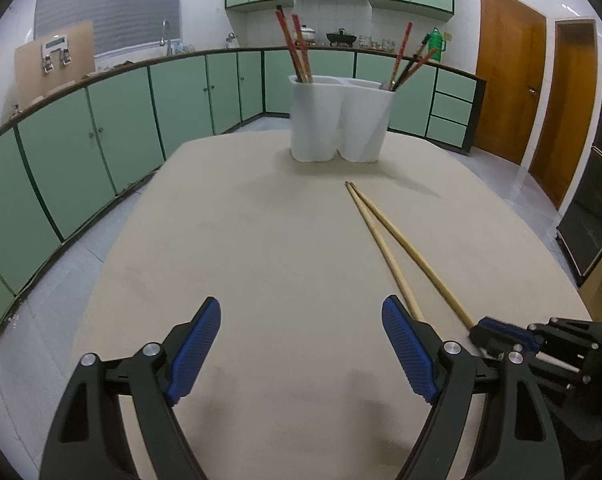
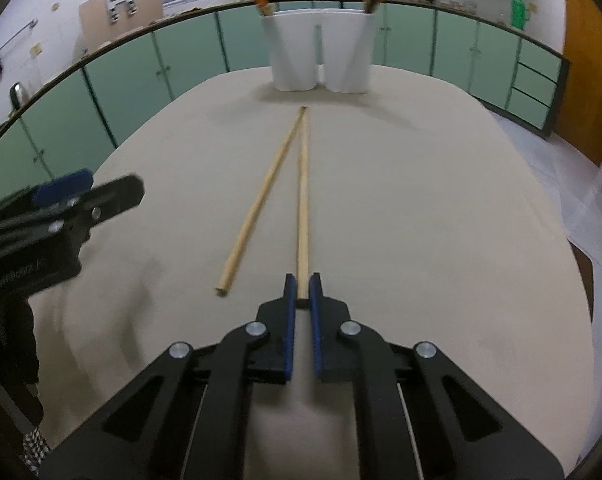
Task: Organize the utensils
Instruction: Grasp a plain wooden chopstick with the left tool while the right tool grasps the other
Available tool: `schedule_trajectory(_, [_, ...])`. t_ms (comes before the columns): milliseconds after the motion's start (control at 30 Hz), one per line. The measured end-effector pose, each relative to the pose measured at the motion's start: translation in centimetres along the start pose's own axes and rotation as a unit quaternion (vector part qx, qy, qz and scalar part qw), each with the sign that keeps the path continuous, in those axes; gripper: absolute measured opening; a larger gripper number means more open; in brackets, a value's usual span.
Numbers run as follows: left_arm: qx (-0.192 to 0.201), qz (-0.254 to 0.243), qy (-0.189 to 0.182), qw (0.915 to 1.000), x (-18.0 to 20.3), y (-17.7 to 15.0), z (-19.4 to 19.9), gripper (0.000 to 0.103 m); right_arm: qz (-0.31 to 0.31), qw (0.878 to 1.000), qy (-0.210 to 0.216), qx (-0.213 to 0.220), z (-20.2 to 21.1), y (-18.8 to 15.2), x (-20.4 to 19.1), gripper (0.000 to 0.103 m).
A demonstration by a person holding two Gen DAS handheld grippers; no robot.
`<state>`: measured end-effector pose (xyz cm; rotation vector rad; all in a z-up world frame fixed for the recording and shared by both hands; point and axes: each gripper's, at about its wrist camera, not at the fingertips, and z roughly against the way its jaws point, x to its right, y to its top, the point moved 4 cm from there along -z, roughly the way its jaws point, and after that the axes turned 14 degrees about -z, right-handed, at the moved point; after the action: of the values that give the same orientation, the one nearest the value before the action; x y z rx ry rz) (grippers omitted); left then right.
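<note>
1. The table (image 1: 261, 248) is a wide beige surface that fills most of both views, with green cabinets (image 1: 81, 148) running along the far and left sides of the kitchen and wooden doors (image 1: 509, 72) at the right.
2. The holder (image 1: 341, 120), a white two-compartment caddy, stands upright at the far middle of the table. Red and dark chopsticks lean out of its left compartment (image 1: 299, 50) and several more out of its right compartment (image 1: 409, 60).
3. The left gripper (image 1: 301, 344) sits over the near edge of the table with its blue fingers (image 1: 195, 354) spread wide and only bare table between them. It holds nothing.
4. The right gripper (image 2: 301, 282) is near the middle of the table's near side, to the right of the left gripper. Its blue fingers (image 2: 288, 320) are pressed in on the near end of one chopstick, pinching it.
5. The held chopstick (image 2: 303, 192), pale wood, runs straight away from the right fingers toward the holder, and its far tip stops short of the holder's base.
6. The second chopstick (image 2: 261, 204) lies free on the table just left of the held one. Its far tip meets the held one's tip, and its near end splays out to the left, apart from both grippers, so the pair makes a narrow V.
</note>
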<state>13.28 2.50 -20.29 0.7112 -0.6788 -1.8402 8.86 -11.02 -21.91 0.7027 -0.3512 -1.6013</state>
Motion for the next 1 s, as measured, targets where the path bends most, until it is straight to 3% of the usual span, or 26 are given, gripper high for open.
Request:
schedule_trajectory(267, [-0.012, -0.002, -0.033, 0.9994, 3.4, 0.2, -0.8, 0.080, -0.040, 0.999, -0.017, 0.017, 1.2, 0.7, 4.1, 0.006])
schedule_trajectory(667, [-0.054, 0.014, -0.061, 0.9966, 6.5, -0.5, -2.7, 0.062, -0.041, 0.999, -0.013, 0.022, 1.6, 0.9, 5.1, 0.006])
schedule_trajectory(833, [-0.059, 0.014, -0.052, 0.9968, 6.7, -0.6, -3.0, 0.048, -0.038, 0.999, -0.010, 0.020, 1.6, 0.9, 5.0, 0.006])
schedule_trajectory(1000, [-0.062, 0.008, -0.037, 0.9973, 6.9, -0.7, -3.0, 0.019, -0.039, 0.999, -0.007, 0.018, 1.6, 0.9, 5.0, 0.006])
